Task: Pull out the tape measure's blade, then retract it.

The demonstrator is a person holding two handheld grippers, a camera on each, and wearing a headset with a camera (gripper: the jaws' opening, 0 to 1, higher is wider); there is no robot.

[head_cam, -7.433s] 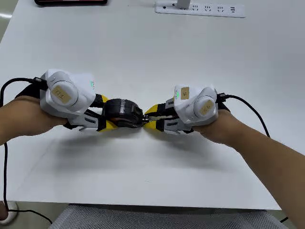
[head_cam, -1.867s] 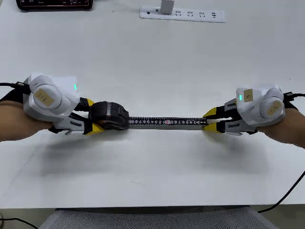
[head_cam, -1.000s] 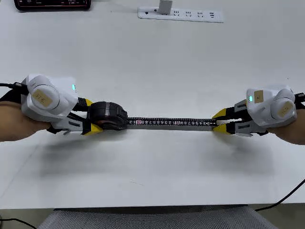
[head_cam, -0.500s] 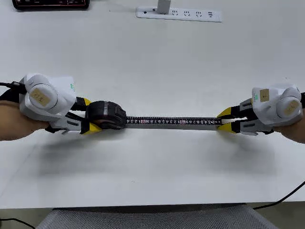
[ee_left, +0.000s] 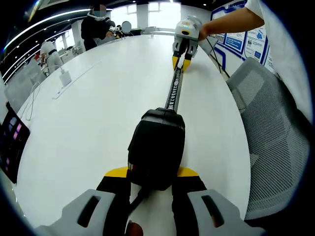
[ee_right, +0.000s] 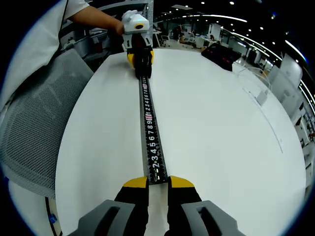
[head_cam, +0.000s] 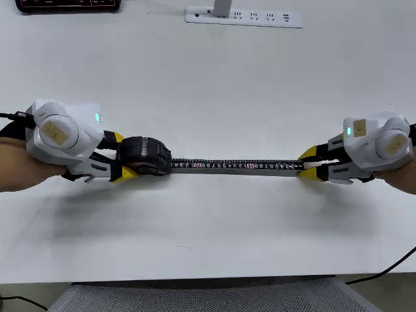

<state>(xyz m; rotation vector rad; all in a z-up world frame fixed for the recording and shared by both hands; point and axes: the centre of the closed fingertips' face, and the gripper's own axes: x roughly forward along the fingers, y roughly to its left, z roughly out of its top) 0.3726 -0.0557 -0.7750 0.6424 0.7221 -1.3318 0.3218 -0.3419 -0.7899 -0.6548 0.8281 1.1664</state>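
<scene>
Left gripper [head_cam: 125,156]: jaws set at a medium gap and closed against the two sides of the case [head_cam: 146,156]. In the left gripper view the black case sits between the yellow tips, its mouth pointing away from the gripper. The case rests on or just above the table [head_cam: 208,84], at the person's left; the pictures do not settle whether it touches.

Right gripper [head_cam: 308,164]: jaws drawn to a narrow gap and pinched on the free end of the blade [head_cam: 234,165]. In the right gripper view the blade's end lies between the two yellow tips, with the printed numbers facing up.

Blade: drawn out of the case and running in a straight line from left gripper to right gripper, across the near half of the table. It lies low over the surface; contact with the table cannot be told. The two grippers stand well apart, facing each other along the blade.

Surroundings: a white power strip [head_cam: 244,16] lies at the far edge of the table. A mesh chair [head_cam: 195,299] stands at the near edge.
</scene>
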